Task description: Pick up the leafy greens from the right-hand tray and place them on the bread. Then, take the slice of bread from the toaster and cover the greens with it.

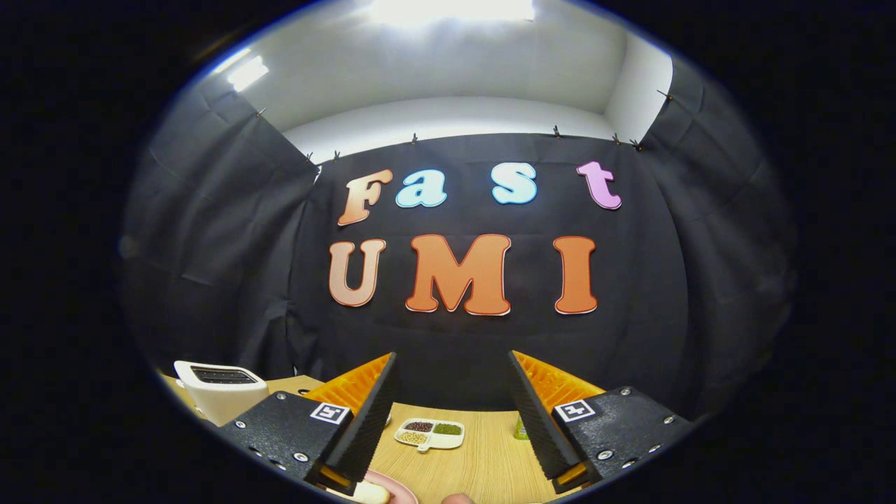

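Two fingers of the tool (pixel 453 413) stand wide apart with nothing between them, aimed level at the booth wall, high above the bench (pixel 483 455). Just below the left finger lies a pale slice of bread (pixel 371 493) on a pink plate (pixel 399 486). A toaster (pixel 218 388) stands off to the left; a small divided dish (pixel 430 433) sits ahead. Something green (pixel 521 428) peeks beside the right finger, likely the greens' side, so the tool must tip down and rightward.
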### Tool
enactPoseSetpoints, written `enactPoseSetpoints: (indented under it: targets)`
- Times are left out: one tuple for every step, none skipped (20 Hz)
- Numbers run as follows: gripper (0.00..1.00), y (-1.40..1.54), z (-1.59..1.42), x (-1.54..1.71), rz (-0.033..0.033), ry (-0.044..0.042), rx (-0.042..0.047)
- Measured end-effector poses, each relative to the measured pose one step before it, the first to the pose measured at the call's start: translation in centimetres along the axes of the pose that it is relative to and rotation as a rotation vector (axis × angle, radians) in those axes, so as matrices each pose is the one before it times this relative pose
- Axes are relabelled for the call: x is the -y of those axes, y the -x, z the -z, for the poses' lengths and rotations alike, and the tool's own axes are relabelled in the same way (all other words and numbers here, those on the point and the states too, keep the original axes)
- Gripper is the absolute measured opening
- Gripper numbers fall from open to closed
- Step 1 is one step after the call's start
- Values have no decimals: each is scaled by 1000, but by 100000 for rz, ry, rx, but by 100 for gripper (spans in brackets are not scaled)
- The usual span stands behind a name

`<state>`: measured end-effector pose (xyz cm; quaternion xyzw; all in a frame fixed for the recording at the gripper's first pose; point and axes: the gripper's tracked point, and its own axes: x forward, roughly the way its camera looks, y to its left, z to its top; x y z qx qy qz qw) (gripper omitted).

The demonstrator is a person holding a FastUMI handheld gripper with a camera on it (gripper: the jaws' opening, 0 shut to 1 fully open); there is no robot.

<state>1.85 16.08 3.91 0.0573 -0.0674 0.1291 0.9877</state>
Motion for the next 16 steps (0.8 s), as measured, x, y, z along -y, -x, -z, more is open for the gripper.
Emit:
enactPoseSetpoints:
  targets:
    - [91, -156, -103, -4, -272, -186, 308]
    - [91, -22, 86, -216, -585, -104, -104]
    - [91, -73, 76, -181, -582, -124, -160]
    - [91, -51, 116, -212, -582, -68, -181]
    - [91, -28, 11, -200, -679, 42, -35]
    - [91, -120, 60, -160, -428, 69, -21]
    - [91, -37, -43, -240, -644, 383, -238]
    - [91, -58, -2, -45, -251, 491, -11]
    - [91, -31, 70, -43, -306, 605, -147]
    - [91, 17, -75, -79, -383, 569, 119]
    - [91, 136, -315, 46, -123, 346, 73]
    - [91, 139, -170, 42, -44, 61, 599]
    - [91, 61, -179, 76, 191, -37, 476]
    - [91, 19, -119, 181, 241, 1, 206]
    - [91, 5, 92, 213, 407, 23, -140]
    - [91, -66, 164, 211, 530, -30, -381]
